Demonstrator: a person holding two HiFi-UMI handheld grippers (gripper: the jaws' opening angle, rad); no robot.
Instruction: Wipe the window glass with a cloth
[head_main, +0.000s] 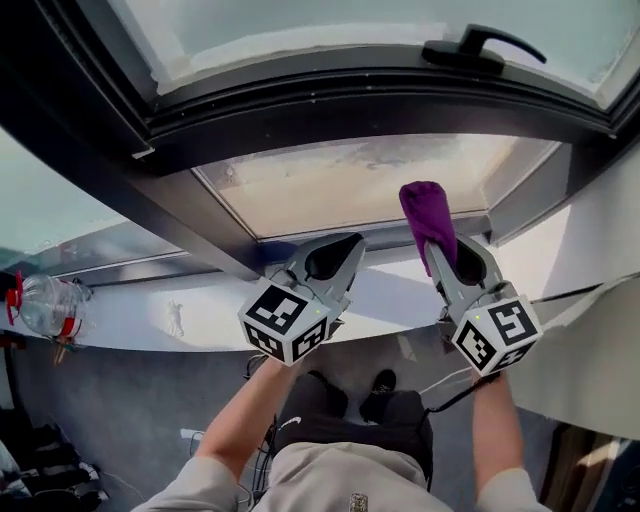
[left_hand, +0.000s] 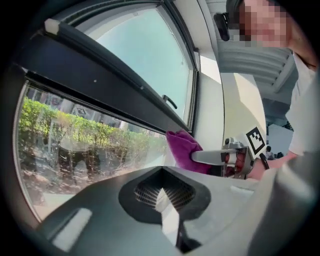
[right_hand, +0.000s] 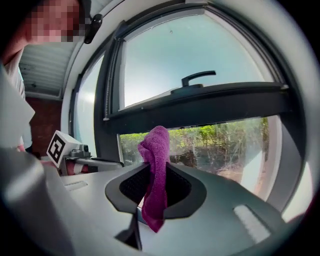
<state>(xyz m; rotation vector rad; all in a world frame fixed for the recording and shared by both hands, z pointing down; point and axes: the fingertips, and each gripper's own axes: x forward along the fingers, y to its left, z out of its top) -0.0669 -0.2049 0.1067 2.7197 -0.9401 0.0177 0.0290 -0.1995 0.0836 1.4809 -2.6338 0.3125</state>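
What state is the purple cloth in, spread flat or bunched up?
Bunched up. The purple terry cloth is pinched in the shut right tongs and stands up as a crumpled wad, one end dangling.

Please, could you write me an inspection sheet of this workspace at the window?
Surface: glass of the lower pane looks streaked and dusty.
Job's things: purple cloth, bunched, held up near the glass.
Clutter: plastic bottle at far left, by the sill.
Grippers: right tool shut on the cloth; left tool shut, empty.
Cables: thin dark cord below the right tool.
Surroundings: black handle above the glass; bushes outside.
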